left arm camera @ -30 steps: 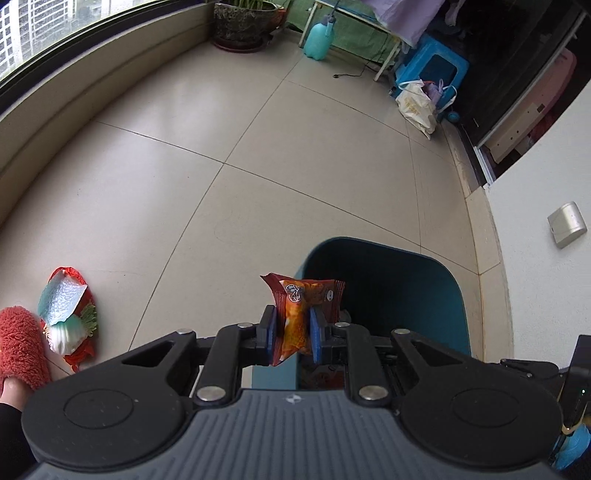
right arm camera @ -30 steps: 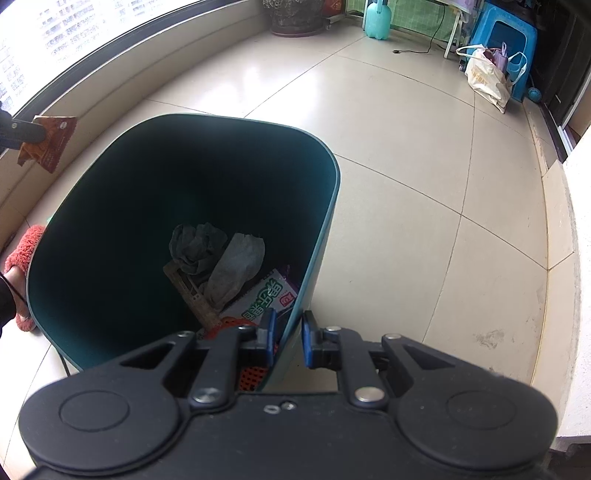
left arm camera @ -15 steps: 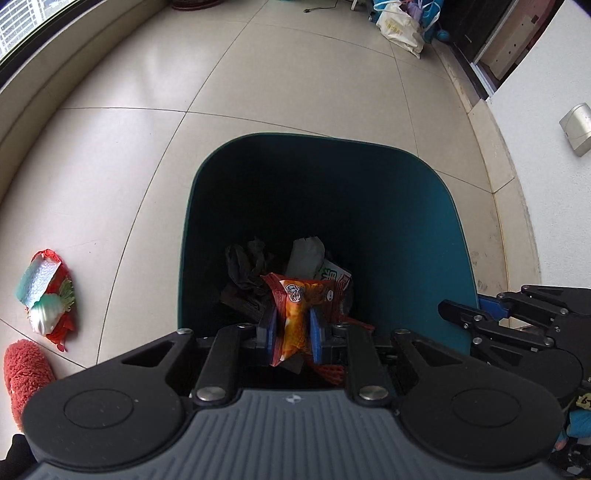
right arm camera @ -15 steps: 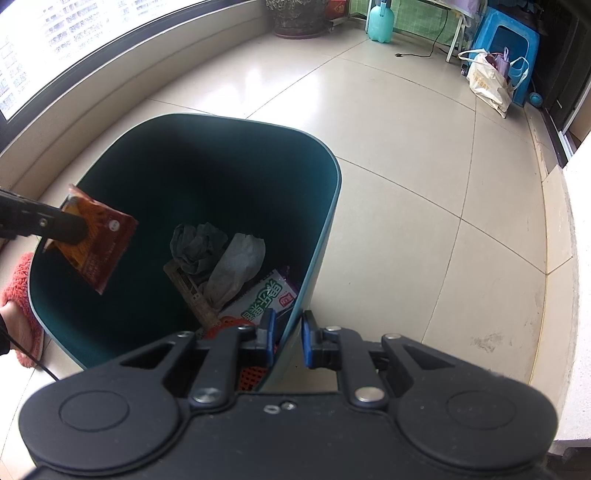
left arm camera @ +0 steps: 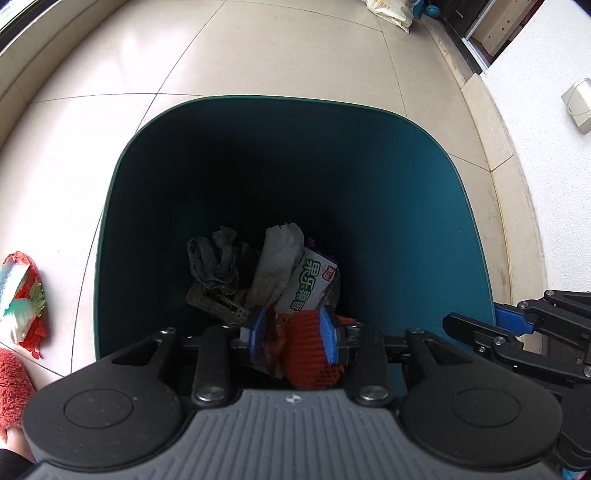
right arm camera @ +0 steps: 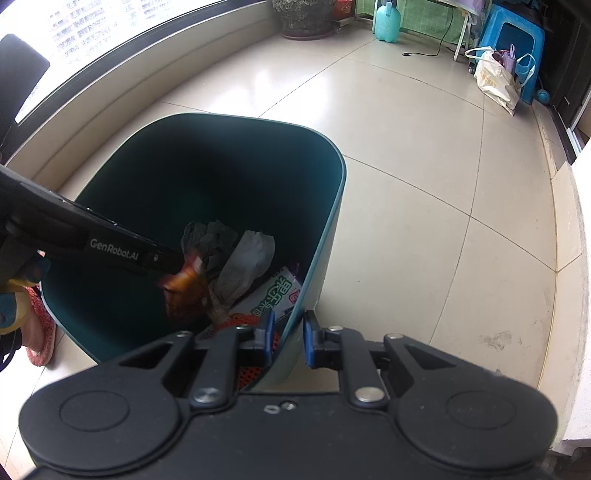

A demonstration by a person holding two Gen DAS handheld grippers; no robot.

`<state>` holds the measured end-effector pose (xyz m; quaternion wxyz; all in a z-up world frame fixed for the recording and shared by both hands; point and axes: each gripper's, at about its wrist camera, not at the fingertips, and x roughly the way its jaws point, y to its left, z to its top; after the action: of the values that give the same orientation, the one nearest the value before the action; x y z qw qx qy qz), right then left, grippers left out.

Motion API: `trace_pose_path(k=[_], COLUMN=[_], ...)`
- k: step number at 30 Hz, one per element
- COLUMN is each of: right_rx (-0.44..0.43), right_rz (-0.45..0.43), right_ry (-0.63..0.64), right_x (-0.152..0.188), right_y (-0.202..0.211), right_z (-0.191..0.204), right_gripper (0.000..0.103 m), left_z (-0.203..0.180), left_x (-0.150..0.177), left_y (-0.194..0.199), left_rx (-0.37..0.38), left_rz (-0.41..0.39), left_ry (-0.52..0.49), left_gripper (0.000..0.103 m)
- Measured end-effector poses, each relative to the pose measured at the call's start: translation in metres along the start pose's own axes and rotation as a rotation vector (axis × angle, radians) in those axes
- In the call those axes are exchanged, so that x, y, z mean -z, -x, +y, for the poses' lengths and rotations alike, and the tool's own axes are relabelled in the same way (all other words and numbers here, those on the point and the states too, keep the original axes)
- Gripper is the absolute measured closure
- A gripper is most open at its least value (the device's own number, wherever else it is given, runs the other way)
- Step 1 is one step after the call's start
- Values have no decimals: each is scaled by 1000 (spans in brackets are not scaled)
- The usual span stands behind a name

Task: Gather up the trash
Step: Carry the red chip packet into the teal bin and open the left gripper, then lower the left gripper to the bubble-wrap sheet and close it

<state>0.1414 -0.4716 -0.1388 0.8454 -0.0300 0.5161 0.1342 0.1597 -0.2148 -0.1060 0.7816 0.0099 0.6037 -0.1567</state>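
Note:
A teal trash bin (left arm camera: 424,206) stands on the tile floor, holding crumpled paper (left arm camera: 218,264), a white-green packet (left arm camera: 308,284) and a red mesh piece (left arm camera: 310,347). My left gripper (left arm camera: 293,334) is over the bin with its jaws apart; the orange snack wrapper (left arm camera: 273,341) hangs blurred beside the left pad. In the right wrist view the wrapper (right arm camera: 186,286) is below the left gripper's tip, inside the bin. My right gripper (right arm camera: 288,338) is shut on the bin's near rim (right arm camera: 295,321).
A red-and-white wrapper (left arm camera: 22,291) lies on the floor left of the bin, by a red slipper (left arm camera: 13,384). A wall (left arm camera: 546,122) is on the right. A bag (right arm camera: 495,79), a blue stool (right arm camera: 515,40) and a plant pot (right arm camera: 303,18) stand far off.
My left gripper moved down into the bin's mouth and opened its jaws. The orange wrapper has slipped from the pads and is dropping. The right gripper has kept its hold on the rim.

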Motion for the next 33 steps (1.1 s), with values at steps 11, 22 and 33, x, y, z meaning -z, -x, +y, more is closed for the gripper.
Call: trace_pose_path(k=[11,22,33], right_rx=[2,22,-44], right_rz=[9,16,40], right_ry=[-7,7,74], right_x=[-2,-11,-32], right_y=[0,-3,-25], right_z=[-3,11,42], right_gripper=[88,89,86], left_z=[27,164,305], left_x=[14,3,1], left_y=[79,127,70], left_rx=[83,-70,-207], left_rz=[-165,-256,-133], left_ry=[21,236,459], left_gripper=[25,24,24])
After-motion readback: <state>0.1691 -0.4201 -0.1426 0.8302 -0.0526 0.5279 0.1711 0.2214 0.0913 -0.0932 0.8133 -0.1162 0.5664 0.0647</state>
